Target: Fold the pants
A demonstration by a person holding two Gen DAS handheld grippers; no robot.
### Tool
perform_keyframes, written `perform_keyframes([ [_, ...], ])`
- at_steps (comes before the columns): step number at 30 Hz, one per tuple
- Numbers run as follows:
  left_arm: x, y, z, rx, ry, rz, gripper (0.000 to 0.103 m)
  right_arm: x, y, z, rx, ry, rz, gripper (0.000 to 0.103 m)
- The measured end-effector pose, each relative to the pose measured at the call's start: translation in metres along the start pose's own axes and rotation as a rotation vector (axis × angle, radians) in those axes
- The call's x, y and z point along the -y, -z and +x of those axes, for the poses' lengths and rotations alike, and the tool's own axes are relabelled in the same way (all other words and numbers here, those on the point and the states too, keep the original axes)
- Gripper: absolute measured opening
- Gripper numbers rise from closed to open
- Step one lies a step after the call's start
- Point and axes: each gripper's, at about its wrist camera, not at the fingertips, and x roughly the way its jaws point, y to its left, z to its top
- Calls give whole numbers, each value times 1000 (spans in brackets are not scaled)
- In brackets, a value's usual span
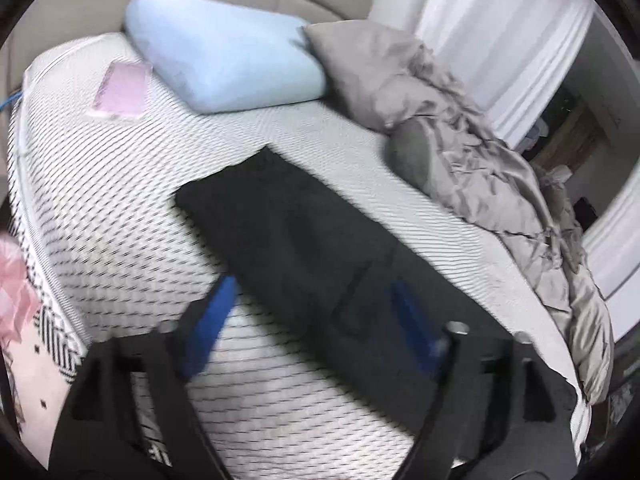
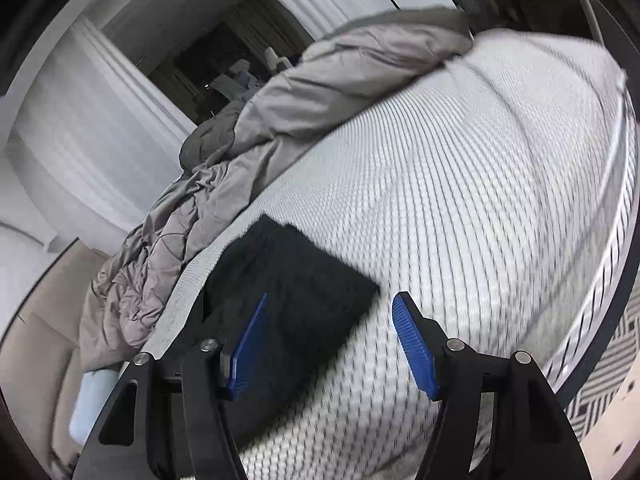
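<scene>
Dark pants (image 1: 304, 240) lie flat in a long folded strip on the patterned white mattress (image 1: 120, 200). My left gripper (image 1: 316, 292) hovers above their near part, open, with nothing between its blue pads (image 1: 212, 320). In the right wrist view one end of the pants (image 2: 296, 280) lies on the mattress (image 2: 460, 200). My right gripper (image 2: 332, 312) stands open above that end, its blue pads (image 2: 412, 344) holding nothing.
A light blue pillow (image 1: 224, 60) and a pink flat packet (image 1: 120, 92) lie at the head of the bed. A crumpled grey duvet (image 1: 480, 152) runs along the far side, also seen as a grey heap (image 2: 248, 168). White curtains (image 1: 500, 28) hang behind.
</scene>
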Motion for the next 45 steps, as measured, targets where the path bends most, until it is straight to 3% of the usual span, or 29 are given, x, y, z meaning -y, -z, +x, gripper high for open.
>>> perform_keyframes([
  [3, 32, -4, 2, -23, 54, 60, 87, -21, -25, 19, -54, -3, -88, 79],
  [5, 56, -6, 8, -25, 85, 110, 101, -47, -39, 43, -134, 11, -200, 80],
  [7, 78, -9, 20, -47, 106, 161, 102, -73, -43, 68, -191, 43, -342, 87],
  [10, 99, -10, 40, -78, 104, 179, 102, -103, -43, 104, -239, 82, -514, 87],
  [13, 109, -6, 62, -100, 79, 181, 102, -113, -46, 135, -269, 97, -545, 87],
  [19, 103, -14, 95, -104, 37, 175, 102, -124, -55, 181, -298, 206, -623, 87],
  [20, 101, -15, 96, -98, 29, 178, 102, -126, -55, 191, -321, 232, -641, 86],
  [22, 93, -19, 93, -78, 6, 180, 102, -132, -54, 202, -363, 204, -636, 43],
  [23, 90, -23, 93, -71, -3, 175, 102, -132, -55, 203, -375, 183, -608, 42],
  [28, 55, -40, 82, -34, -36, 97, 102, -137, -61, 185, -216, 215, -575, 40],
  [30, 41, -46, 82, -29, -62, 63, 102, -129, -61, 184, -171, 284, -540, 46],
  [31, 34, -49, 83, -31, -80, 46, 102, -125, -60, 191, -176, 310, -531, 56],
  [32, 27, -51, 86, -37, -99, 35, 102, -123, -57, 197, -205, 323, -517, 60],
  [35, 15, -62, 98, -62, -160, 64, 102, -121, -59, 189, -219, 296, -482, 68],
  [36, 12, -69, 106, -78, -189, 93, 102, -120, -60, 180, -204, 282, -477, 79],
  [38, 10, -79, 121, -102, -214, 133, 99, -120, -62, 163, -164, 254, -463, 83],
  [41, 8, -94, 155, -200, -269, 194, 85, -121, -63, 146, -140, 229, -448, 83],
  [44, 10, -94, 190, -333, -317, 269, 66, -126, -59, 143, -127, 234, -458, 84],
  [45, 13, -93, 193, -319, -357, 311, 49, -126, -59, 142, -126, 233, -460, 84],
])
